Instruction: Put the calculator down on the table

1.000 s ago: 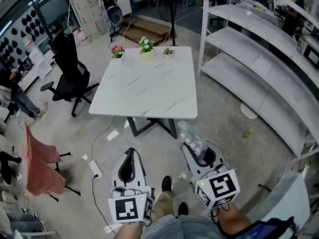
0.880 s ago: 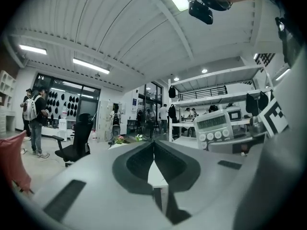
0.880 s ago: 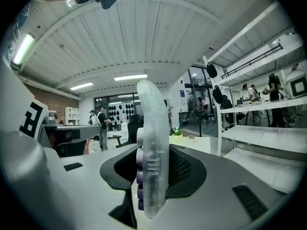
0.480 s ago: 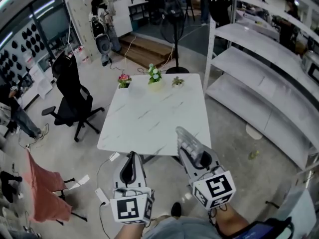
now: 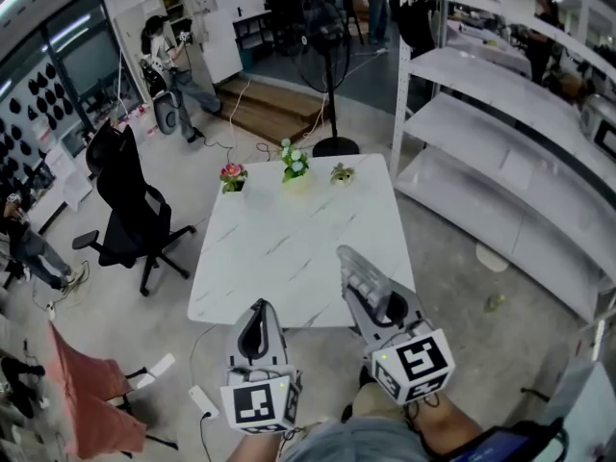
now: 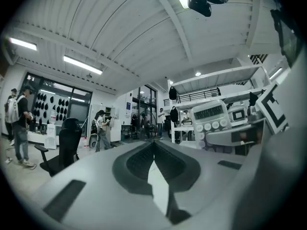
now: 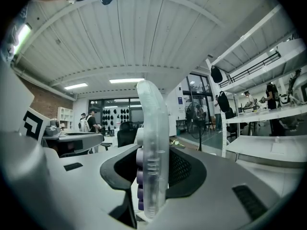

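Two grippers point toward 12 o'clock, where a white marble-look table (image 5: 289, 229) stands on the grey floor. The left gripper (image 5: 256, 309) carries nothing; in its own view the jaws are pressed together, their tips meeting on one line (image 6: 153, 146). The right gripper (image 5: 381, 302) pinches the calculator (image 5: 358, 269) by its lower end. In the right gripper view the calculator (image 7: 152, 143) stands upright and edge-on between the two pads, with its purple keys facing 9 o'clock. From the left gripper view its display and round keys (image 6: 211, 119) show at 2 o'clock.

Seen from the head view, the calculator is held in the air and juts forward from the jaws, against the table's near right corner. It does not lie on the tabletop. Three small potted plants (image 5: 294, 165) line the table's far edge at 12 o'clock. A black office chair (image 5: 130, 210) stands at 9 o'clock of the table. White shelving (image 5: 500, 152) runs along at 3 o'clock, and a standing fan (image 5: 323, 41) rises beyond the far edge.
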`<state>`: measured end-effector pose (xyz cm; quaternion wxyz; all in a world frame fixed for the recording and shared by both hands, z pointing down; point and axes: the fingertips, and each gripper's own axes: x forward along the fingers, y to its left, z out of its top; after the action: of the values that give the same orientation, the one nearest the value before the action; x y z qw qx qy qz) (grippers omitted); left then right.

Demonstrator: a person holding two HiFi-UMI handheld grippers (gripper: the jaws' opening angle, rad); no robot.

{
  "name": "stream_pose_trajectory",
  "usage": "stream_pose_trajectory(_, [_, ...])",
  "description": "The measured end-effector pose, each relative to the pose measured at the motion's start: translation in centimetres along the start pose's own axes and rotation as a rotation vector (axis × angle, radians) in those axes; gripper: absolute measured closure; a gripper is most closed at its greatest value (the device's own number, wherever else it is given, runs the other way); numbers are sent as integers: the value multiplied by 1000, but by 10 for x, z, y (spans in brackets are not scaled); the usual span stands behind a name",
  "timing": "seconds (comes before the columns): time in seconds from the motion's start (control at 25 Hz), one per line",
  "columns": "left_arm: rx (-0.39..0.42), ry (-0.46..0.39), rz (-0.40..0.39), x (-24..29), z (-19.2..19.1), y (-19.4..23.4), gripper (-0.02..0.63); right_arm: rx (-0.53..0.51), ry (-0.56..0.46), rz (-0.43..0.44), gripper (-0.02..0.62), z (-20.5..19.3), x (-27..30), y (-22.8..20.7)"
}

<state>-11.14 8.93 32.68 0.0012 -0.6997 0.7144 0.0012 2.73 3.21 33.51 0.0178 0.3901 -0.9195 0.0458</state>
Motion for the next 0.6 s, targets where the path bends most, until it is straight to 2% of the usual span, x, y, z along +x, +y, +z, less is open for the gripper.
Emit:
stream_pose_trajectory(0.24, [-3, 42, -5, 46, -22, 10, 598, 8, 33, -14, 451, -14, 37, -25])
stream_pose_trajectory(0.6, [17, 105, -11, 154, -39, 22, 598, 73, 83, -14, 451, -39, 121, -89])
